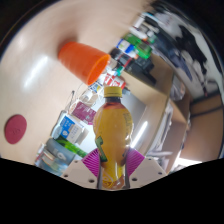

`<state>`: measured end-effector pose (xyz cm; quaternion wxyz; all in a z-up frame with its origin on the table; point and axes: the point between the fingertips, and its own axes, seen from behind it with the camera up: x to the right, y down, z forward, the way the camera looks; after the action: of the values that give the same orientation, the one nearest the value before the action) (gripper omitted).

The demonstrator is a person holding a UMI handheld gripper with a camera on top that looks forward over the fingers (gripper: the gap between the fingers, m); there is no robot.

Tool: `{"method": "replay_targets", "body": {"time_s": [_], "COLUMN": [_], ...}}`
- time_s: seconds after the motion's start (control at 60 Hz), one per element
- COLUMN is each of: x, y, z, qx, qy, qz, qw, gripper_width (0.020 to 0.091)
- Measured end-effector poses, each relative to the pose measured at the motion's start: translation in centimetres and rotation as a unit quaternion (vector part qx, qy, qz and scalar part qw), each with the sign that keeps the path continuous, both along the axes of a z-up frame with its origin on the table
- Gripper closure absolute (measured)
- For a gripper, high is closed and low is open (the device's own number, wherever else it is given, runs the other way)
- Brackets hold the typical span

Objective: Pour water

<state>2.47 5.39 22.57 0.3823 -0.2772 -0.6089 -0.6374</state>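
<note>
Left to right: red disc [15, 127] on surface [40, 90]; clear bottles [62, 140]; orange cup [82, 60]; yellow bottle [111, 135], cap on, upright, clamped between jaws of gripper [112, 160]. Advice: uncap first, then tilt slowly over cup.

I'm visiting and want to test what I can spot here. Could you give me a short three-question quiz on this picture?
1. True or false: the hand-held gripper has a bottle of yellow drink between its fingers.
2. What colour is the cup lying on its side on the table beyond the bottle?
A) blue B) orange C) white
3. Fill in: beside the yellow bottle stands a clear water bottle with a blue-and-___ label.

Key
1. True. The pink pads sit against both sides of the bottle's lower part.
2. B, orange.
3. Green.
</note>
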Motion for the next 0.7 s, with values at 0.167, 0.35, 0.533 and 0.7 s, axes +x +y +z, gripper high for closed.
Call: {"method": "replay_targets", "body": {"time_s": [0.167, 0.35, 0.533, 0.7], "x": [-2.8, -3.3, -2.6, 2.0], "y": [1.0, 1.2, 1.2, 0.1], "z": [-0.7, -1.4, -0.4, 2.8], "qx": [0.009, 0.002, 0.009, 0.008], "qy": [-0.115, -0.136, -0.101, 0.282], "qz": [0.021, 0.023, 0.022, 0.006], "qw": [0.993, 0.990, 0.995, 0.959], "gripper_width": [0.0790, 0.0790, 0.0790, 0.0791]}}
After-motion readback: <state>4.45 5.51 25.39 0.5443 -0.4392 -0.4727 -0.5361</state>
